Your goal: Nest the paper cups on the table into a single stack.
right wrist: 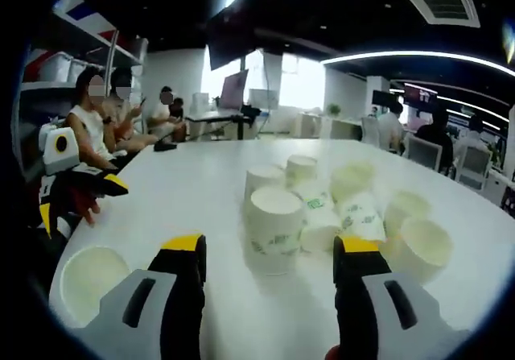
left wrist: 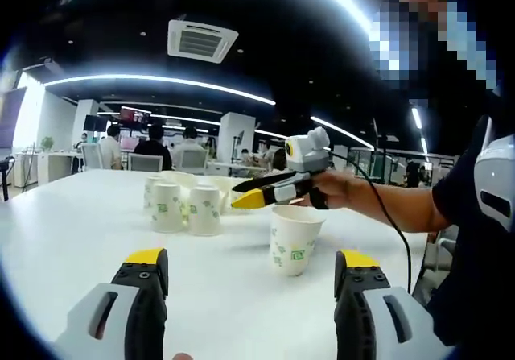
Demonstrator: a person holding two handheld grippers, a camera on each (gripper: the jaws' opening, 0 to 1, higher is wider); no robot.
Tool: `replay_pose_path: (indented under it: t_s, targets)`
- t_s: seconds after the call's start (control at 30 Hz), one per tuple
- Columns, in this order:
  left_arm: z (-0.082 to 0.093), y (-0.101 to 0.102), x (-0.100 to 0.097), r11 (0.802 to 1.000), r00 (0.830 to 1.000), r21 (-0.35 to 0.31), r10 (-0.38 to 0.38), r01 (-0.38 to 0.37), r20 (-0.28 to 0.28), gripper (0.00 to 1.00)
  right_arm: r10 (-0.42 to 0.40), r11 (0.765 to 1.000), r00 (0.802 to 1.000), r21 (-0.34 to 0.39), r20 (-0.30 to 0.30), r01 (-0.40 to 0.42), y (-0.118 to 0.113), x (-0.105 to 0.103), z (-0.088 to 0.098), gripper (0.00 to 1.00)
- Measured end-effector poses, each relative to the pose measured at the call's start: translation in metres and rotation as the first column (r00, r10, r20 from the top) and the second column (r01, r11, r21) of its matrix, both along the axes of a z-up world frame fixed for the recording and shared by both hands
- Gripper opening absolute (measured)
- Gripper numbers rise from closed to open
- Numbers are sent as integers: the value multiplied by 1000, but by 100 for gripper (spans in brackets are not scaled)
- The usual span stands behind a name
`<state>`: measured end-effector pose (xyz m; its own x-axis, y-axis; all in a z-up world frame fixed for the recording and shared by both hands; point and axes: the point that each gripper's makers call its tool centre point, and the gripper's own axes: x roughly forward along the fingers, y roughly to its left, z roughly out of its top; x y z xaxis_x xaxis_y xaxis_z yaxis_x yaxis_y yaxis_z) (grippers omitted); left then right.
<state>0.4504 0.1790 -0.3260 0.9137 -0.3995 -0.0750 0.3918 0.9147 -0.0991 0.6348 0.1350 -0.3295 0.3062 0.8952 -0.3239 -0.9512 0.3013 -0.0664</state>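
Note:
Several white paper cups with green print stand grouped on the white table; in the right gripper view the nearest of the group is upright and one lies on its side. A single cup stands apart, seen from above in the right gripper view. My left gripper is open and low over the table, short of that cup. My right gripper is open, facing the group; in the left gripper view it hovers above the single cup. The left gripper shows at the left edge.
The person's arm reaches in from the right, trailing a black cable. Seated people and chairs line the table's far side, and more people sit by shelves. Bare tabletop lies left of the cups.

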Motion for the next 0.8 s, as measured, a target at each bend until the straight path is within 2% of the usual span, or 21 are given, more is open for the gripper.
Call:
replay_pose_path:
  t_s: [0.2, 0.43, 0.8]
  targets:
    - [-2, 1, -1, 1000, 1000, -3, 3, -3, -3, 89, 2, 1000, 1000, -16, -7, -2, 7, 8, -6, 63]
    - [-3, 2, -3, 1000, 1000, -4, 5, -5, -7, 88, 4, 999, 1000, -33, 6, -4, 14, 6, -10, 56]
    - [-8, 3, -4, 1000, 1000, -7, 2, -2, -20, 85, -1, 999, 1000, -55, 8, 1, 27, 12, -17, 51]
